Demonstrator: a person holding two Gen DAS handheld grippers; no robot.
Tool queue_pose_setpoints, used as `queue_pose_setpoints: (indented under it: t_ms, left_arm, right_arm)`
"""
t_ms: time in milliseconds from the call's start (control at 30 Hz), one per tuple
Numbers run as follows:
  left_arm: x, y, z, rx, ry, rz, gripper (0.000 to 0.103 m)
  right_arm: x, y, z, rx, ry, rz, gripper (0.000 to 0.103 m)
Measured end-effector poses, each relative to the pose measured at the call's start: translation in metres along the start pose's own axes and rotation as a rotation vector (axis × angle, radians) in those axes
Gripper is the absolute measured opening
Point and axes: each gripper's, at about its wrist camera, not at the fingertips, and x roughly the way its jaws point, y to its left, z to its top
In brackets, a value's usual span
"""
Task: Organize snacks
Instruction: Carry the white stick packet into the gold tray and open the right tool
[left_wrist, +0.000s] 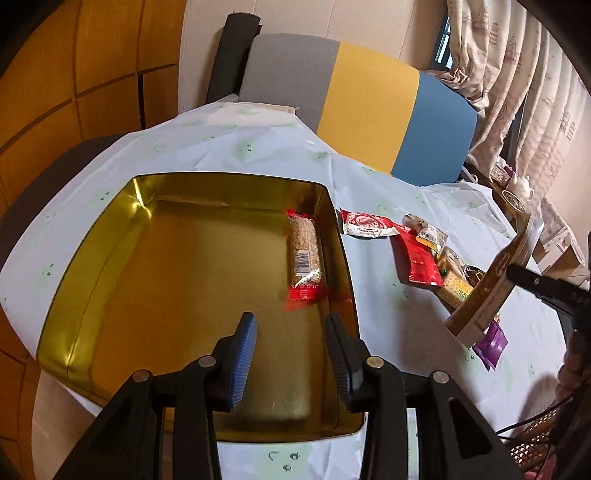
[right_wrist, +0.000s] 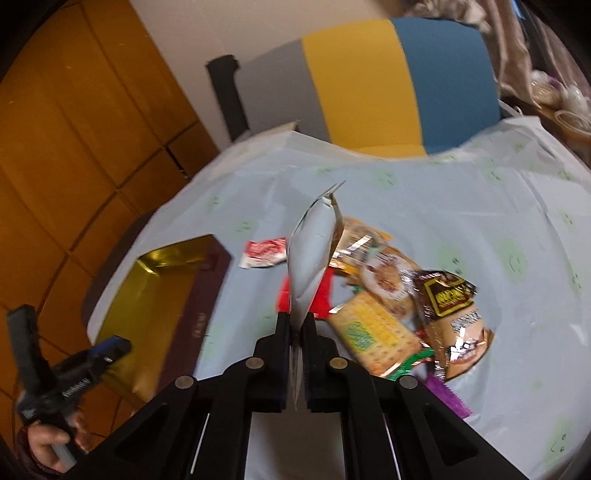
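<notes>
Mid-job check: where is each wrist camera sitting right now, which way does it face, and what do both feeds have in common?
Left wrist: rides the left claw, looking down into the gold tin, where one cereal bar lies; claw open and empty; the right claw's black tip shows at the right edge.
Right wrist: rides the right claw, shut on a flat silver packet, above the snack pile; the left claw and hand show at lower left.
Shared: tin, pile, tablecloth, striped chair.
</notes>
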Motion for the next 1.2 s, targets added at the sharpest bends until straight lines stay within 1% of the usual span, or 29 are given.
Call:
queue_pose_setpoints:
  t_ms: [100, 233, 333, 467, 500, 567, 667, 700, 733, 833, 933, 967, 1000, 1033, 1100, 1200]
  left_arm:
    - [-0.008, 0.003, -0.003, -0.008, -0.020, 0.023, 0.039]
    - [-0.015, 0.020, -0.004, -0.068, -0.032, 0.041, 0.039]
    - [-0.020, 0.035, -0.006, -0.117, -0.039, 0.056, 0.039]
    - [-0.020, 0.054, -0.009, -0.174, -0.037, 0.077, 0.039]
    - [-0.020, 0.057, -0.010, -0.181, -0.036, 0.081, 0.039]
    - [-0.019, 0.061, -0.012, -0.185, -0.032, 0.092, 0.039]
    - [-0.014, 0.064, -0.015, -0.191, -0.012, 0.091, 0.039]
    - [-0.013, 0.063, -0.017, -0.189, -0.008, 0.091, 0.039]
    - [-0.011, 0.063, -0.017, -0.187, -0.005, 0.091, 0.039]
    - [-0.008, 0.059, -0.017, -0.180, 0.001, 0.083, 0.039]
    - [-0.007, 0.052, -0.018, -0.157, 0.001, 0.073, 0.039]
    - [-0.007, 0.049, -0.018, -0.149, 0.004, 0.070, 0.039]
    - [-0.006, 0.047, -0.018, -0.140, 0.005, 0.066, 0.039]
    - [-0.007, 0.045, -0.018, -0.129, 0.007, 0.063, 0.039]
    - [-0.008, 0.040, -0.017, -0.100, 0.006, 0.060, 0.039]
    - [-0.007, 0.032, -0.017, -0.070, 0.007, 0.057, 0.039]
  right_arm:
    - [-0.008, 0.020, 0.001, -0.016, -0.004, 0.086, 0.006]
    - [-0.009, 0.057, 0.004, -0.049, 0.010, 0.200, 0.006]
    - [-0.003, 0.086, 0.005, -0.068, 0.042, 0.306, 0.006]
    - [0.025, 0.124, -0.001, -0.095, 0.126, 0.384, 0.006]
    - [0.034, 0.133, -0.005, -0.103, 0.151, 0.387, 0.006]
    - [0.057, 0.150, -0.015, -0.131, 0.209, 0.365, 0.009]
    - [0.076, 0.160, -0.028, -0.165, 0.250, 0.311, 0.011]
    - [0.079, 0.158, -0.032, -0.164, 0.252, 0.297, 0.022]
    - [0.080, 0.154, -0.034, -0.153, 0.253, 0.288, 0.033]
    - [0.080, 0.143, -0.033, -0.126, 0.245, 0.290, 0.034]
    - [0.070, 0.131, -0.031, -0.112, 0.217, 0.278, 0.035]
    - [0.068, 0.126, -0.030, -0.106, 0.209, 0.282, 0.036]
    - [0.066, 0.121, -0.028, -0.105, 0.201, 0.277, 0.041]
    - [0.064, 0.119, -0.028, -0.105, 0.194, 0.265, 0.044]
    - [0.058, 0.113, -0.028, -0.103, 0.184, 0.244, 0.047]
    - [0.050, 0.100, -0.032, -0.129, 0.173, 0.158, 0.052]
